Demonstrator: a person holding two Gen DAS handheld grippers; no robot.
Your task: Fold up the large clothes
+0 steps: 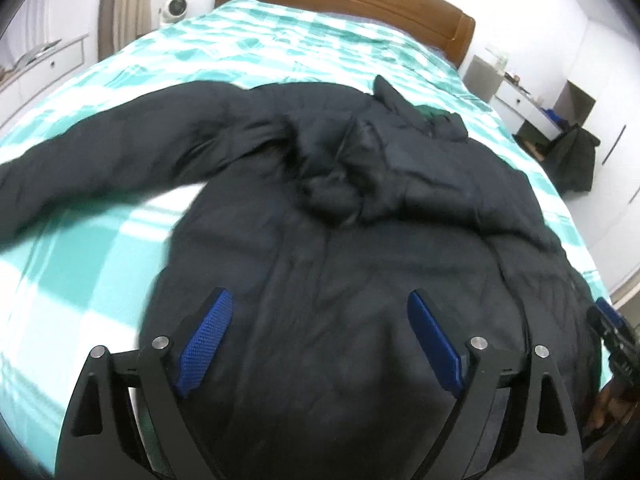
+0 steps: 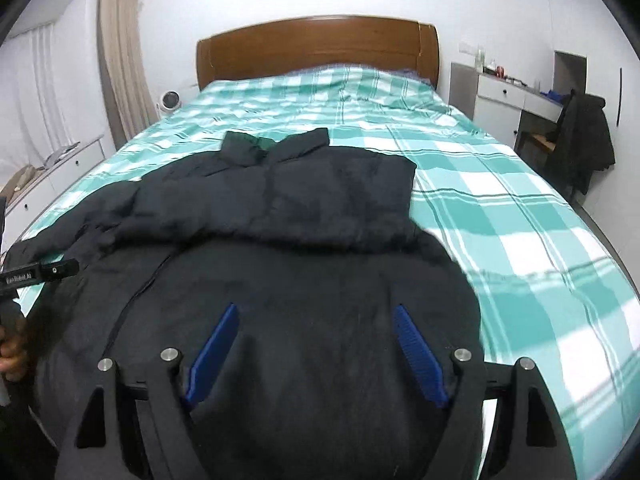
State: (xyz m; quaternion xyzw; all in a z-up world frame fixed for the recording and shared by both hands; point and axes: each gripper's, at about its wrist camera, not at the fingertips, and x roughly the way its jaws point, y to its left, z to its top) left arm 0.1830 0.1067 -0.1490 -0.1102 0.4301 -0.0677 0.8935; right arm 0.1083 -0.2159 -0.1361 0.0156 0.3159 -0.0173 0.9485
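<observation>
A large black padded jacket point(image 1: 320, 208) lies front-up on the bed, collar toward the headboard. In the left wrist view its left sleeve point(image 1: 100, 160) stretches out to the left, and the right sleeve is folded across the chest. My left gripper point(image 1: 320, 300) is open and empty above the jacket's lower part. In the right wrist view the jacket point(image 2: 304, 216) fills the middle, with the folded sleeve across the chest point(image 2: 320, 232). My right gripper point(image 2: 316, 312) is open and empty above the hem area. The left gripper's side shows at the left edge point(image 2: 36, 274).
The bed has a teal and white checked cover point(image 2: 500, 216) and a wooden headboard point(image 2: 316, 48). A white desk with a dark coat on a chair point(image 2: 584, 136) stands to the right. A small fan point(image 2: 170, 102), a curtain and low white drawers point(image 2: 52, 176) stand to the left.
</observation>
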